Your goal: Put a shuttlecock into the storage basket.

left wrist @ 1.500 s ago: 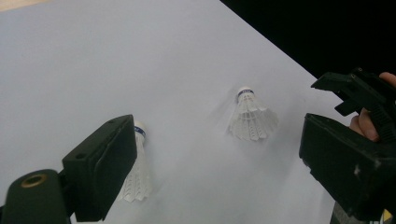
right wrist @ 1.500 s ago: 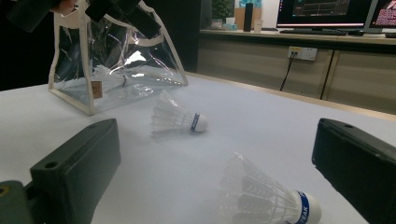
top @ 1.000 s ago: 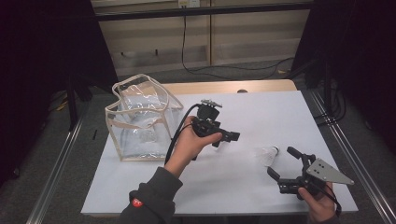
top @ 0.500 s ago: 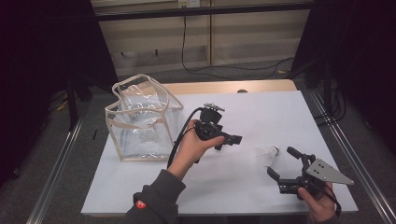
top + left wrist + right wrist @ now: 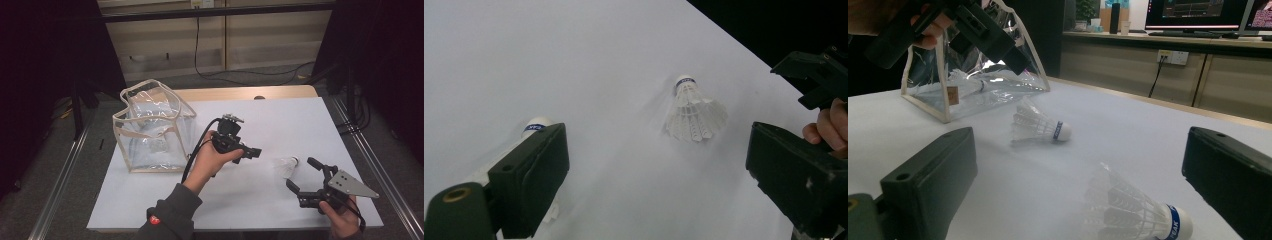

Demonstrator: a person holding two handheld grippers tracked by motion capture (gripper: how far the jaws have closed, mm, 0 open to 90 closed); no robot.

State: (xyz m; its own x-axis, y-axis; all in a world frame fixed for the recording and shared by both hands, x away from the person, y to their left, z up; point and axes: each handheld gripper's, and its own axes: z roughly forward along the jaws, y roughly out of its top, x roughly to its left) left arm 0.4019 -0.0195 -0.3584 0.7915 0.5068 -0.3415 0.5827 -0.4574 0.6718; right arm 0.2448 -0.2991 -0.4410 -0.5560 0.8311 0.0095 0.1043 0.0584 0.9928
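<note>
Shuttlecocks are what both hands are after. Over the last second the left tongs (image 5: pixel 254 152) have swung away from the clear bag (image 5: pixel 152 127) and drifted down and rightward across the counter (image 5: pixel 280 115), so their spread jaws now look straight at one shuttlecock (image 5: pixel 694 112) lying on its side, with a second shuttlecock (image 5: pixel 535 127) half hidden behind one jaw. The right tongs (image 5: pixel 302 176) have hardly stirred; they sit low near the front edge, jaws wide and empty, with a shuttlecock (image 5: pixel 1135 212) just ahead. Nothing is gripped yet. I'd judge the left hand is lining up a pick, with the bag as the likely destination.
</note>
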